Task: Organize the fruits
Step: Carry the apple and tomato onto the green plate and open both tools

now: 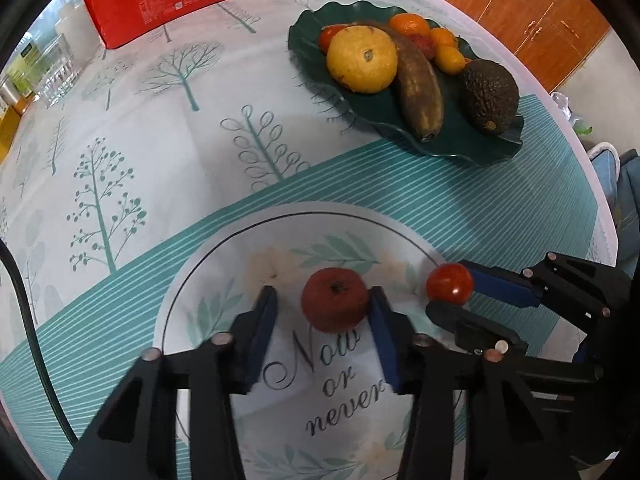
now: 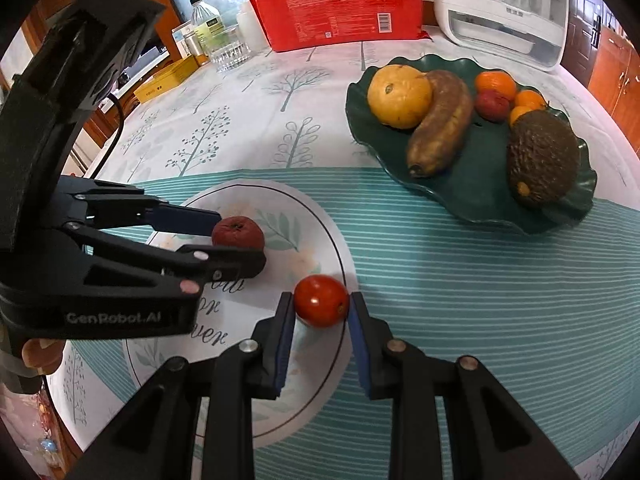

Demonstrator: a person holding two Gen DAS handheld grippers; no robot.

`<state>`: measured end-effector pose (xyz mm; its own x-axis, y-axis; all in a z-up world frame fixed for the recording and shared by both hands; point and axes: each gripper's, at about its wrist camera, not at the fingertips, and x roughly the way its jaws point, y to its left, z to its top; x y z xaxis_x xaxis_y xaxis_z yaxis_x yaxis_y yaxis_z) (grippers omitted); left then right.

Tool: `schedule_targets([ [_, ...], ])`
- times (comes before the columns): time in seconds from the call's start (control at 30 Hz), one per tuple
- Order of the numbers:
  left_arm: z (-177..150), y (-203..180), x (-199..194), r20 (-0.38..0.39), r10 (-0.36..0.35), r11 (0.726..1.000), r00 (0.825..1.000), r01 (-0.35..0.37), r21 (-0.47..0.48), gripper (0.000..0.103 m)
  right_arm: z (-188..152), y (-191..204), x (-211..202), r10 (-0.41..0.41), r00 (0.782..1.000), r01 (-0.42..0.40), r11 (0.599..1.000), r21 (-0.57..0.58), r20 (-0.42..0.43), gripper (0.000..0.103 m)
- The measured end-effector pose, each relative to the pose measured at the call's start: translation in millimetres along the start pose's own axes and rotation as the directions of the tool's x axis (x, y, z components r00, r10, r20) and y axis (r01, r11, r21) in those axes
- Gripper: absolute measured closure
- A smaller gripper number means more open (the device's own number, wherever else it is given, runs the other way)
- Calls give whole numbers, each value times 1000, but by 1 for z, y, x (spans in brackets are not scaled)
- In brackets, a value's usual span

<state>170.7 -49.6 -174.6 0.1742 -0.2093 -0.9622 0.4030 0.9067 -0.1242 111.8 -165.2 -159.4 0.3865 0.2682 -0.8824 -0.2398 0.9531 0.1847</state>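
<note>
2 grippers clamp fruit: left gripper [image 1: 324, 312] holds wrinkled red fruit [image 1: 334, 299], right gripper [image 2: 320, 312] a tomato [image 2: 321, 300]; either may slip toward 2 o'clock dish [image 2: 480, 200].

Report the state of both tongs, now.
Left tongs: shut on the wrinkled dark red round fruit.
Right tongs: shut on the glossy red round tomato.
</note>
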Motion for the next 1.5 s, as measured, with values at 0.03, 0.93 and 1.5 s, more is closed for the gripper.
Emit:
schedule_targets([
  [0.03,1,-2,0,3,0,1000,1000,0,3,73,-1,-1,-1,1,1000,-1,1000,1,0,76],
  [0.93,120,-92,-118,328,73,983,942,-123,135,73,104,-73,-121,-132,957,130,991,23,259,76],
  [1.5,198,-85,-42,256,73,997,964,-71,-18,73,140,-144,-58,-233,963,209,962,175,134,75],
])
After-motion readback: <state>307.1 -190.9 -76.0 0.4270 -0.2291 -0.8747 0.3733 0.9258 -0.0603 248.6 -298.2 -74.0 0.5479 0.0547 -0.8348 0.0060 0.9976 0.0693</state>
